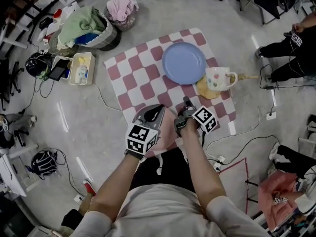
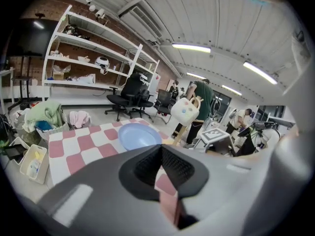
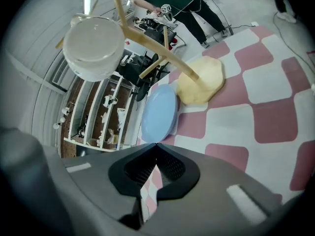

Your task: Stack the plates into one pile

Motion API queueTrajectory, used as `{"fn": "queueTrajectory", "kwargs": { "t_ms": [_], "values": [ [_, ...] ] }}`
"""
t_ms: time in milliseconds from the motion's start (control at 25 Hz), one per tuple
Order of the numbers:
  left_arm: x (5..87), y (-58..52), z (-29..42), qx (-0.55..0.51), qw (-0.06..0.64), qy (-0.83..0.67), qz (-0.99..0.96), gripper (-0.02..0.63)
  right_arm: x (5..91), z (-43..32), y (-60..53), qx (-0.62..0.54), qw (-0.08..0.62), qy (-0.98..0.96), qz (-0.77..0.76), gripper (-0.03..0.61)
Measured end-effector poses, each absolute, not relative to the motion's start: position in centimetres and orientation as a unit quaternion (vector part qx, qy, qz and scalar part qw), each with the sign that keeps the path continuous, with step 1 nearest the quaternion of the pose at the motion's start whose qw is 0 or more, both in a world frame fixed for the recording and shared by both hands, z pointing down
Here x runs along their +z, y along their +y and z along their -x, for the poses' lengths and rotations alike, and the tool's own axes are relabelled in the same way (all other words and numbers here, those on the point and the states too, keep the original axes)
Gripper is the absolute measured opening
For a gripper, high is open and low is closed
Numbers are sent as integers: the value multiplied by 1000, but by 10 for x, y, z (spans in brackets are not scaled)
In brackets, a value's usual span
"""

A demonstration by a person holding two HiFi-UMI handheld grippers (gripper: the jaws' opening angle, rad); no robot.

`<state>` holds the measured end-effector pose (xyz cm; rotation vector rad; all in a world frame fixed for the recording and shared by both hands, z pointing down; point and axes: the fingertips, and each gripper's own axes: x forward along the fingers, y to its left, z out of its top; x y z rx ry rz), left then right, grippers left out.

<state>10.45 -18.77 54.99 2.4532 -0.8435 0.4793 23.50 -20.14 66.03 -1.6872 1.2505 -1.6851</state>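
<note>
Both tools are empty right now. The left gripper [image 1: 157,108] has its jaws pinched together at the tips with nothing between them, and it's the same for the right gripper [image 1: 187,102]. They sit side by side, close to each other, over the near edge of the pink-and-white checkered mat [image 1: 143,75].

The round light-blue plate [image 1: 184,62] lies flat on that mat, straight ahead of both grippers and well apart from them, slightly to the right of the left one. From here I can't tell if it's a single plate or several already piled up.

Just beside the plate, ahead and to the right of the right gripper, is a wooden mug stand on a pale yellow base [image 1: 206,89]. A white mug with coloured dots [image 1: 218,77] hangs on it.
</note>
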Motion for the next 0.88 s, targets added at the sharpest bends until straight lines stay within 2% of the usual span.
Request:
{"fn": "queueTrajectory", "kwargs": {
  "t_ms": [440,600,880],
  "values": [
    [579,-230,-122,196,271,-317,-887,6,703,-255,-249,-621,254,408,619,17],
    [588,-237,-123,203,279,-320,-882,6,715,-262,-258,-622,258,389,629,80],
    [596,-241,-121,215,288,-325,-875,6,735,-270,-266,-632,263,345,642,81]
  ]
}}
